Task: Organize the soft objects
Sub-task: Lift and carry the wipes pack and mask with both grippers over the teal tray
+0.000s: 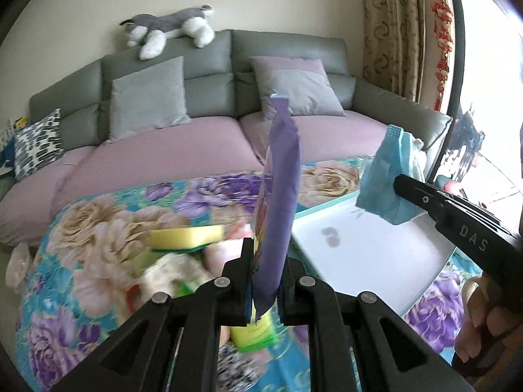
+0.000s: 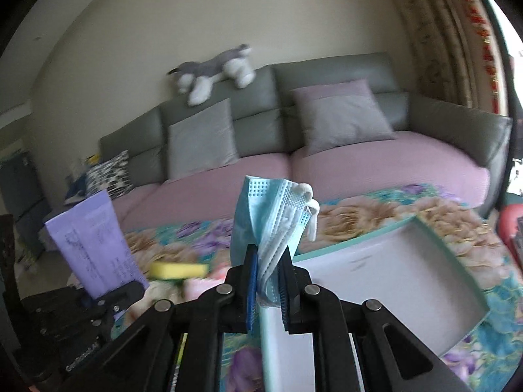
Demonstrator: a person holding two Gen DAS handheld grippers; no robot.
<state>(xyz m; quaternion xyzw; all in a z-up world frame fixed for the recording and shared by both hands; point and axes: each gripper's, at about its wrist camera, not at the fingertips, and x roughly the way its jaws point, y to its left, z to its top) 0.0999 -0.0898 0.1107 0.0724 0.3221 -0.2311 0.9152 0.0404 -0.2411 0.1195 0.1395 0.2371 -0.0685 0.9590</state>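
Fingers [image 1: 245,281] of your left gripper [image 1: 265,285] are clamped on a purple packet [image 1: 281,196] standing upright above the flowered cloth [image 1: 98,228]. Your right gripper [image 2: 268,289] pinches a folded blue face mask [image 2: 261,222], held up over the near rim of the white tray [image 2: 392,281]. Sponges [image 1: 186,236] lie blurred on the cloth left of the tray, and a grey sofa [image 2: 327,75] stands behind.

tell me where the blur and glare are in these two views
Left wrist view: the sponges and clutter low on the floral cloth are smeared by motion, the window at right is blown out white, and the sofa stays fairly sharp. Right wrist view: softer overall, with the sofa bowed by the fisheye; the blue mask in the tongs reads crisp.
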